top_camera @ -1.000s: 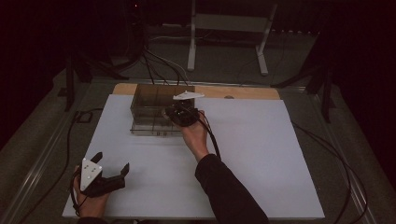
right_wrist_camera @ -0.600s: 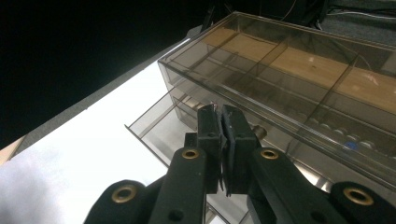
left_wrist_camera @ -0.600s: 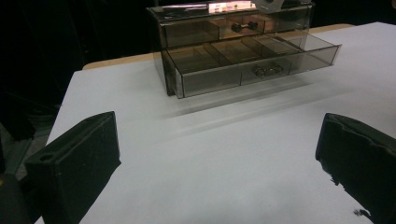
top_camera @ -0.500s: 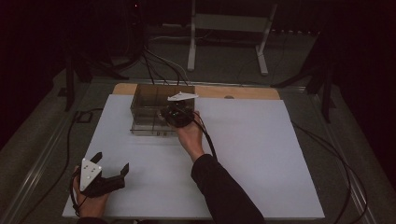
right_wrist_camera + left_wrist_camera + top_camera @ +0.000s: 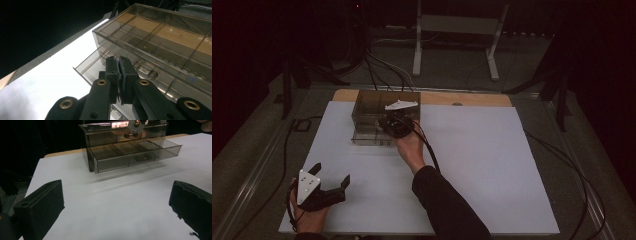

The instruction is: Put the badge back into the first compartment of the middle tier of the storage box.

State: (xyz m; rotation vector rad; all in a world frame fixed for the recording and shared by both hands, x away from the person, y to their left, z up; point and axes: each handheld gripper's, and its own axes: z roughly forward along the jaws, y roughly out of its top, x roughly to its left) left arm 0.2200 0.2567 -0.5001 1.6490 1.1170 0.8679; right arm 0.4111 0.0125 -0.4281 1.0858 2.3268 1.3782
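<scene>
Hovering over the open lower drawer of a smoked clear-plastic drawer box, the right gripper has its jaws clenched flat together, with nothing visible between the pads. The box sits at the far left of the bench, just near of a bare wooden strip; its divided lower drawer is pulled out toward the near side, and a small dark item lies in one compartment. The left gripper rests at the near left corner, well apart from the box, its jaws spread wide and holding nothing.

My judgement on risk: the box looks light and stands loose on smooth white sheet, so a push on the drawer front that is off-centre could slide or twist the whole box instead of moving the drawer. Coming in with the pads shut, the right gripper could also clip the upper drawer's knob or jam the thin drawer wall.

The bench is covered in matte white; the room around is dark, with cables and a pale metal stand on the floor beyond
</scene>
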